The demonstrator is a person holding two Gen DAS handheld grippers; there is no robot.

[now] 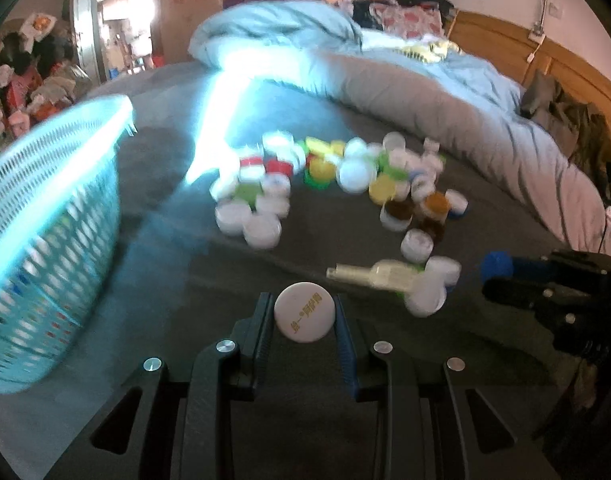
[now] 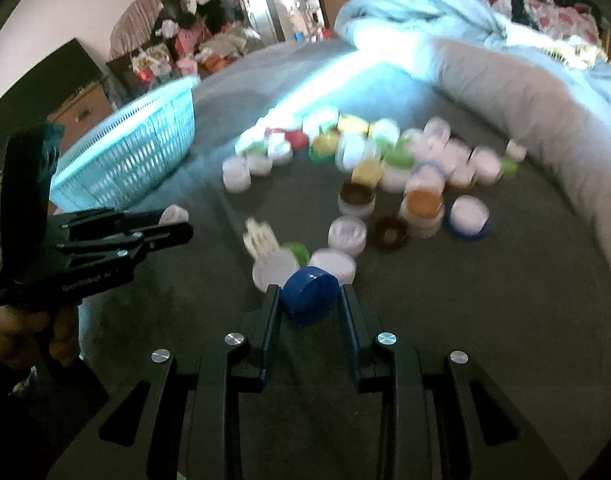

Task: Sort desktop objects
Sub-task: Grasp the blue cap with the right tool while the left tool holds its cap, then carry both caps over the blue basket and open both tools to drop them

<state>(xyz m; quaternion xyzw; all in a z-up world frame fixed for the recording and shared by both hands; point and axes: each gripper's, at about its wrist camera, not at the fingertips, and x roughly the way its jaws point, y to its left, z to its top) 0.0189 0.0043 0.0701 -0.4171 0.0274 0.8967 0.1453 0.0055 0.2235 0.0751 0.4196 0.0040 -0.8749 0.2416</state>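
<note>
Left gripper (image 1: 304, 316) fingers clamping white cap (image 1: 304, 313), right gripper (image 2: 310, 300) pinching blue cap (image 2: 310, 301) — basket (image 1: 45, 200) rim left, bare sheet between.

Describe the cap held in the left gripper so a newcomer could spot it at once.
Start at the turquoise basket on the grey bed; right of it lies a pile of caps. Nearer the camera, the left gripper pinches a white cap. Unlike the others, it bears gold lettering on its face.

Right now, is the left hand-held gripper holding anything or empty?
Holding. The left hand-held gripper is shut on a white cap with gold lettering, pinched between both fingers above the grey bedsheet.
</note>
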